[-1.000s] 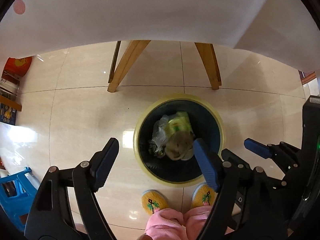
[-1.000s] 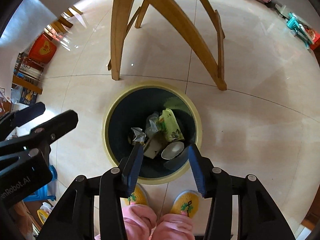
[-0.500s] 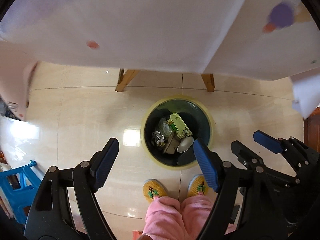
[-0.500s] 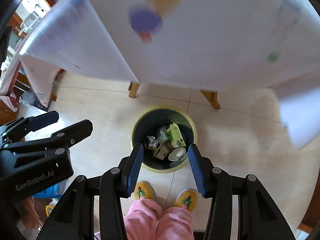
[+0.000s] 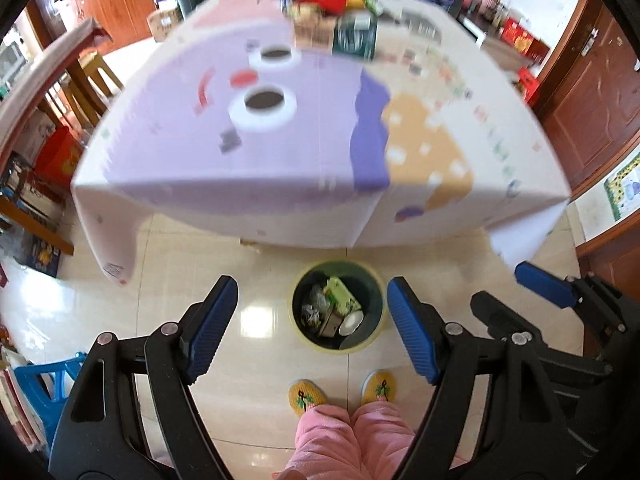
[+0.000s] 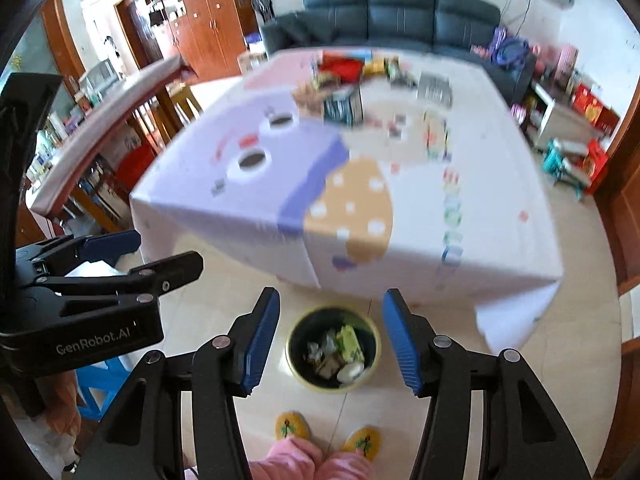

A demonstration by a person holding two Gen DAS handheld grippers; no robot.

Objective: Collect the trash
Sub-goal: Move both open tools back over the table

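Observation:
A round yellow-rimmed trash bin [image 5: 298, 326] stands on the tiled floor in front of the table; it holds wrappers, a green packet [image 5: 340, 298] and a white cup. It also shows in the right wrist view [image 6: 294, 368]. My left gripper [image 5: 312, 320] is open and empty, high above the bin. My right gripper [image 6: 330, 338] is open and empty, also high above it. Several boxes and packets [image 6: 344, 92] lie blurred at the far end of the table [image 6: 500, 208].
The table carries a white, purple and orange cloth [image 5: 280, 152] that hangs over its near edge. The person's yellow slippers [image 5: 306, 396] stand just behind the bin. A blue plastic stool [image 5: 36, 380] is at the left. Wooden cabinets and a dark sofa [image 6: 400, 8] are beyond.
Both grippers have risen from just above the bin to well above table height, staying open. The tabletop and room have come into view.

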